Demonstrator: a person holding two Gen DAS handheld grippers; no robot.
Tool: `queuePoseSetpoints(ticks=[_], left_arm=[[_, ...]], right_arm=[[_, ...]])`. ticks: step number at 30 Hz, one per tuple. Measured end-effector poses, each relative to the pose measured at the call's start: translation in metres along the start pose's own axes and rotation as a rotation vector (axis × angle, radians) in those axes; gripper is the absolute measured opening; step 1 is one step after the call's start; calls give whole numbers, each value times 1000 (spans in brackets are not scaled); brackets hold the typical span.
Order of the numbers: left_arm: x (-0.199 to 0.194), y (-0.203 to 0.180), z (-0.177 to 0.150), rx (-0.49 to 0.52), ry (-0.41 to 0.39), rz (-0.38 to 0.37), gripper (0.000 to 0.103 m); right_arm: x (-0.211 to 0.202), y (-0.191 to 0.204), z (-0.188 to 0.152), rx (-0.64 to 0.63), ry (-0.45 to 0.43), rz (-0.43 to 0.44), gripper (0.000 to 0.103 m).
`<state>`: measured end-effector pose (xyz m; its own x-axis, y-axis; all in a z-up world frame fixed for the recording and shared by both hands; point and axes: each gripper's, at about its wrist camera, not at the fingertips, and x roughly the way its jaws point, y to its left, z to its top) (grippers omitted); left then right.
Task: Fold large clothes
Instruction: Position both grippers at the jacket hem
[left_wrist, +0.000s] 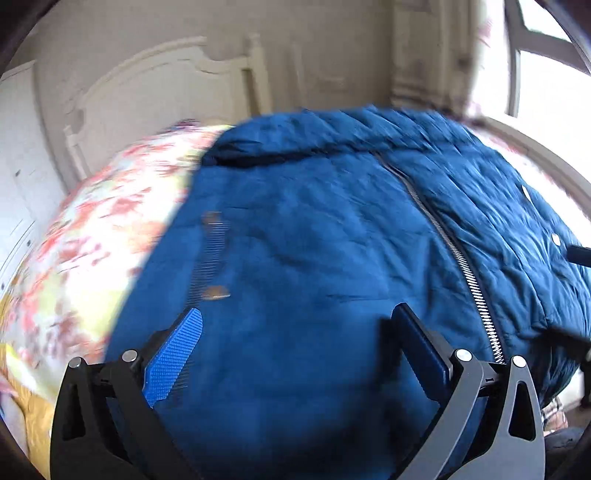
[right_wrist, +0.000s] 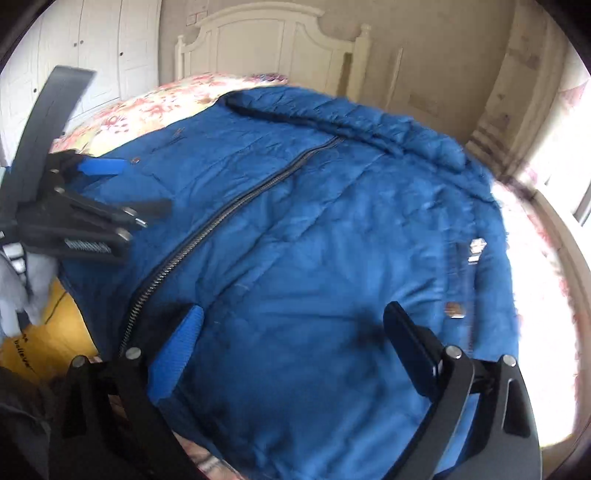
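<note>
While you held both jaws wide apart, the blue jacket lay flat on the bed.
Its zipper ran away from you between your left gripper and right gripper; both were equally near.

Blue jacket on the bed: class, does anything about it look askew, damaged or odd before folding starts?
Nothing stands out. The blue jacket lies spread front-up on the floral bedspread, zipper closed, only ordinary wrinkles. Both grippers, left and right, are open above it.
</note>
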<state>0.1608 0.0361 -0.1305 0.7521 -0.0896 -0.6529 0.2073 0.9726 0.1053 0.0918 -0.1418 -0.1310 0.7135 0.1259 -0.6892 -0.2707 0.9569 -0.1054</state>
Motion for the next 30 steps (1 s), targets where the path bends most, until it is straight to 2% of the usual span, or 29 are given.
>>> queuePoseSetpoints(ticks=[3,4,5,7,8,10,12,14,17,20,21,27,30], left_arm=[[1,33,-15,-43,23,82,99],[6,45,-22,-65,42,84,99],[8,56,-28,-95,43,50,99],[5,63,-35,-112,23,21,99],[5,61,-36,-102,20,33,99],[1,55,-34,-102,26,61,98],[-13,51,-34,-127,3,19,98],[-26,44,-35,-118,-21,-19,98],[-38,14,-42,-30,-50,-63,98],[-22,-11,-50,43,-9,-14,99],[-23,-11,-52,29,-33,-16,99],[-24,-7,-53,34,-17,-34,99],[-23,-7,-53,31,-20,-35,99]], right_arm=[[-17,-21,-9,53,-39,-60,96],[-18,-32,-18,79,-27,-90,96],[-13,-43,-23,103,-7,-91,96],[-8,-58,-38,164,-6,-58,96],[-9,-61,-43,184,-30,-45,96],[-9,-57,-39,167,-17,-69,96],[-13,-54,-34,160,1,-92,93],[-21,-45,-30,136,-26,-96,89],[-30,-27,-28,95,-72,-27,89],[-17,-7,-34,26,-37,4,89],[-11,-4,-35,9,-27,-11,92],[-14,-1,-32,-19,0,-19,91],[-28,-10,-27,20,-29,-50,90]])
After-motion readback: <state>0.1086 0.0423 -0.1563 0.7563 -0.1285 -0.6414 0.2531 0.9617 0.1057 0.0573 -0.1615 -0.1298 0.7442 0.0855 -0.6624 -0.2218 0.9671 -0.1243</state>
